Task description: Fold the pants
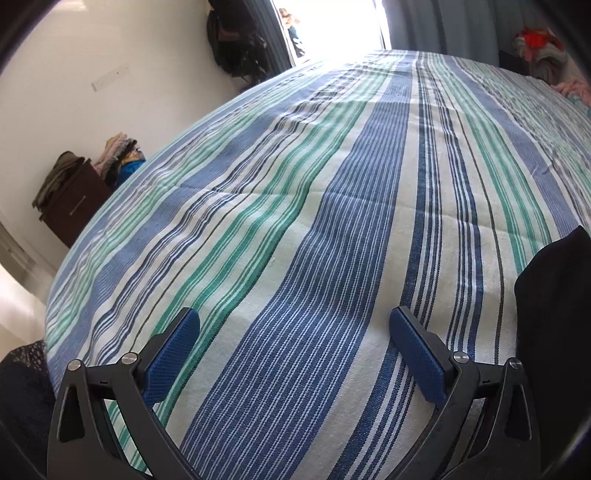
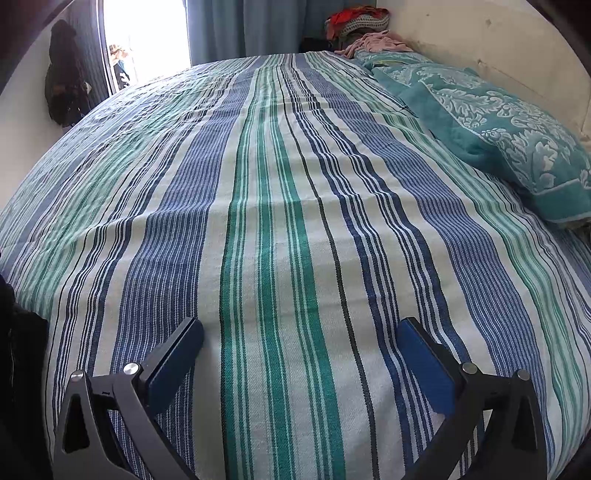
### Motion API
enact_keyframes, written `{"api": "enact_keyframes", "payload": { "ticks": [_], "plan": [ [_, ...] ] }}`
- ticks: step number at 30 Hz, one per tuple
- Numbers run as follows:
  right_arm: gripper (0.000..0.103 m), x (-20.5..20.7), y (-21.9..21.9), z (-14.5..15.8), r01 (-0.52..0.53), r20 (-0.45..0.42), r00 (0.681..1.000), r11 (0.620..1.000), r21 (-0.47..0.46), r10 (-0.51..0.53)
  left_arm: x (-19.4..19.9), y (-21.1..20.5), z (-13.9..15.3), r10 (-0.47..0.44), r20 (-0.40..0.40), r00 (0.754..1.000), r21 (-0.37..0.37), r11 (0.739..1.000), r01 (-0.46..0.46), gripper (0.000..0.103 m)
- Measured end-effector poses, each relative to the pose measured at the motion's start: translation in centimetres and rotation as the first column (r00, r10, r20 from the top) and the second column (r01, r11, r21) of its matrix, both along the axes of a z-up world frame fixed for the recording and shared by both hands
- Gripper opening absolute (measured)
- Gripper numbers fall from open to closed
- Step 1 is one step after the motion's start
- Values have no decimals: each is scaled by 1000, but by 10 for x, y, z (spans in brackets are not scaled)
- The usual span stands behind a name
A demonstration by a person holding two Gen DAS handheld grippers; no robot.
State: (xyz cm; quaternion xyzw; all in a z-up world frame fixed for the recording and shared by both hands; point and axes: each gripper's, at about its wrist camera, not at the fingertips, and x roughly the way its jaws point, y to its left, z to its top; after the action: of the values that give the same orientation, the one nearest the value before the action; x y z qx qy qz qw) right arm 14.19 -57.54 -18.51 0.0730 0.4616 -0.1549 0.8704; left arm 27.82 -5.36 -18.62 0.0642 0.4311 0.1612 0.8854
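- Left wrist view: left gripper (image 1: 294, 325) over a bed, jaws spread wide, nothing between the blue pads (image 1: 173, 354).
- Beneath and ahead: striped bedspread (image 1: 295, 184), bands of blue, green and white running away from the camera, lightly creased across the middle.
- Right edge of the same view: black fabric (image 1: 554, 314), most likely the pants, lying on the bedspread just beside the right-hand finger; not touched by either pad, only partly in frame, shape not readable.
- Lower left corner: dark speckled cloth (image 1: 26, 387), identity not readable.
- Left background: white wall, brown cabinet (image 1: 75, 206) with clothes piled on top, dark bag (image 1: 236, 44) hanging near a bright window (image 1: 332, 26).
- Right wrist view: right gripper (image 2: 301, 328) likewise over the bedspread (image 2: 277, 221), jaws spread wide, nothing held, blue pads (image 2: 177, 354) apart with bare striped cloth between them.
- Left edge of this view: a strip of black fabric (image 2: 22, 350), apart from the left-hand finger.
- Right side: teal pillow (image 2: 498, 140) with white floral pattern, resting on the bedspread against the wall.
- Far end: pink and red clothes (image 2: 365, 33) heaped beside blue curtains (image 2: 251, 26).
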Motion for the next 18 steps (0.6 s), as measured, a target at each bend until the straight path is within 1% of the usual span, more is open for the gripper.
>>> {"api": "enact_keyframes", "payload": {
  "ticks": [4,6,12,15,18],
  "plan": [
    [103,0,0,0,0,0,1000,1000,0,0,1,11,-2,1,-4,1000,-76,997,-2,102],
    [103,0,0,0,0,-1,1000,1000,-1,0,2,13,-2,2,-7,1000,-101,995,-3,102],
    [103,0,0,0,0,-2,1000,1000,-5,0,2,15,-1,4,-19,1000,-122,993,-6,102],
    [103,13,-1,-3,-7,-26,1000,1000,-12,6,6,22,0,-2,-58,998,-175,985,-8,102],
    [103,13,-11,-2,-2,-14,1000,998,55,3,5,30,6,-62,-133,989,-239,971,29,102]
  ]
}}
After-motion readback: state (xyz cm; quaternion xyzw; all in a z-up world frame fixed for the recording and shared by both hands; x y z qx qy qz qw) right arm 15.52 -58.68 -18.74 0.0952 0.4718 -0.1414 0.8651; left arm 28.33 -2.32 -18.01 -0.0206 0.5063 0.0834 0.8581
